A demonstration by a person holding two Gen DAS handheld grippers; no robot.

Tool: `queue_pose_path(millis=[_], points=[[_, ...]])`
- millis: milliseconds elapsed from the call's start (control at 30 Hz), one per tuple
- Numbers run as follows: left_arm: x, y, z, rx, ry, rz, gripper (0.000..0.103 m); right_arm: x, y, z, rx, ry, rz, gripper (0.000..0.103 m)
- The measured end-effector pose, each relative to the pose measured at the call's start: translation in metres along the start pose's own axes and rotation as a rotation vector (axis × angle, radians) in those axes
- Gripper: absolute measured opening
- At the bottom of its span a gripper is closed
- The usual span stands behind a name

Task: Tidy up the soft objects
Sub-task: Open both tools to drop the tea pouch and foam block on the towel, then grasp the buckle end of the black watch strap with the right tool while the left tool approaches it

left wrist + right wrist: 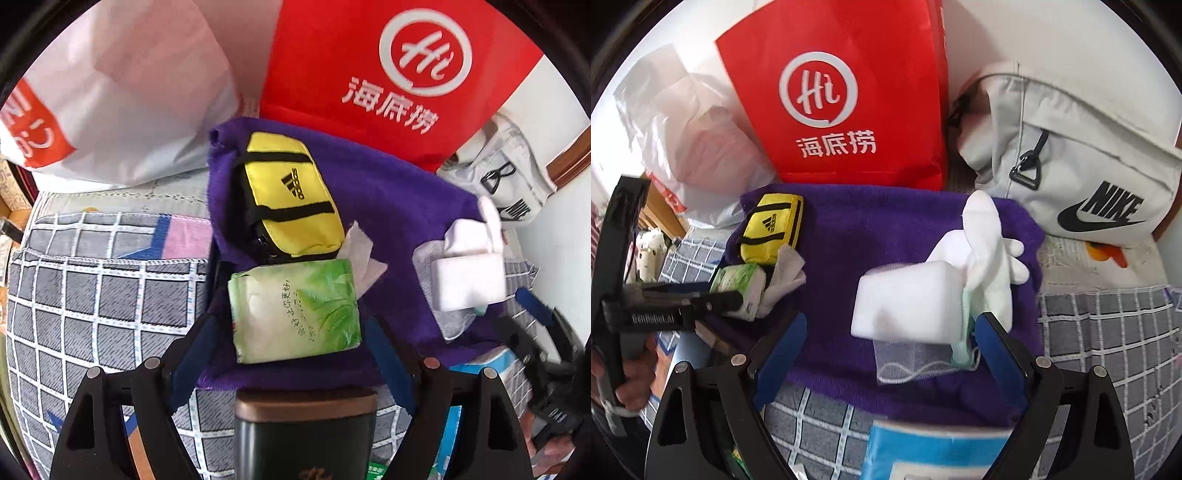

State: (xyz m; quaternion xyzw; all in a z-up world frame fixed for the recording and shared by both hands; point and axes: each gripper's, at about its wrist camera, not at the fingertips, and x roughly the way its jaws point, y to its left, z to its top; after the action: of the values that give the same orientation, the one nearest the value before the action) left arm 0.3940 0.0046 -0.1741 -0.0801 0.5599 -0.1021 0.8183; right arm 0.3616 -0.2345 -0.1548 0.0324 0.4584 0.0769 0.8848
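Blue packet (934, 454), cut off below

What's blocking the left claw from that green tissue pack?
Nothing visible. The left gripper is open, its blue fingers either side of the tissue pack on the purple towel. The yellow pouch lies beyond it.

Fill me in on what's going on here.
A person with a gripper in each hand is sorting soft items on a purple towel spread over a checked bed cover. The left gripper sits open around a green tissue pack, next to a yellow pouch. The right gripper is open by a white sponge block, white glove and mesh bag.
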Motion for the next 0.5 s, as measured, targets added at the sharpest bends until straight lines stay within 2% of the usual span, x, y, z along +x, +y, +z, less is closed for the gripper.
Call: queue_pose_path(millis=[133, 267, 333, 400, 433, 500], points=[[-0.018, 0.006, -0.003, -0.028, -0.024, -0.012, 0.082, -0.019, 0.009, -0.013, -0.038, -0.027, -0.016, 0.092], [-0.035, 0.014, -0.013, -0.066, -0.05, -0.042, 0.082, -0.032, 0.018, -0.033, -0.039, -0.017, 0.029, 0.09], [-0.041, 0.017, -0.021, -0.081, -0.05, -0.035, 0.082, -0.037, 0.024, -0.046, -0.047, -0.007, 0.05, 0.082], [-0.046, 0.017, -0.026, -0.081, -0.054, -0.026, 0.082, -0.04, 0.032, -0.059, -0.062, 0.026, 0.083, 0.067], [-0.052, 0.017, -0.032, -0.075, -0.062, -0.019, 0.082, -0.041, 0.036, -0.067, -0.071, 0.042, 0.094, 0.064], [-0.059, 0.017, -0.041, -0.065, -0.076, -0.011, 0.082, -0.041, 0.044, -0.078, -0.088, 0.068, 0.1, 0.05]])
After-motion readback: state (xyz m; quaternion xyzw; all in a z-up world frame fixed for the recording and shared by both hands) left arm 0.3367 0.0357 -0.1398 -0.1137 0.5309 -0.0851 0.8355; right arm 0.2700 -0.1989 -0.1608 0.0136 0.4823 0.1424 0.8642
